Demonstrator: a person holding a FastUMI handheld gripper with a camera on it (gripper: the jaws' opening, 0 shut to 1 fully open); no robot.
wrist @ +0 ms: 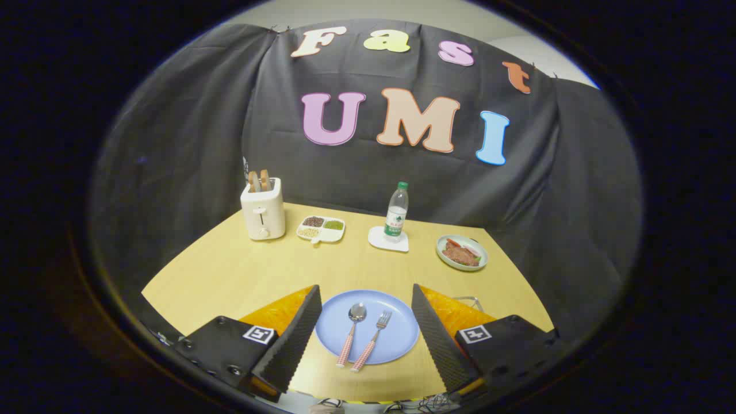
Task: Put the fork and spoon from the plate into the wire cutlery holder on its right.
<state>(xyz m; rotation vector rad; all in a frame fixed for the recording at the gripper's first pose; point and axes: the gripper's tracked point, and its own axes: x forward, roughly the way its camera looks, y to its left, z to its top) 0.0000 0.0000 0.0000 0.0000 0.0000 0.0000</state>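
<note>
Hand-held gripper (366, 330) hovered spread wide and empty over the blue plate (397, 339), framing spoon (352, 333) and fork (372, 340) lying side by side (probably lining up for an easy first pick).

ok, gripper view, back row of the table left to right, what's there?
toaster → divided snack dish → water bottle on its coaster → plate of food. Nearer, the open gripper frames the blue plate with the spoon left of the fork.

claw (366, 328) level, fingers (299, 333) spread wide, nothing gripped
</note>
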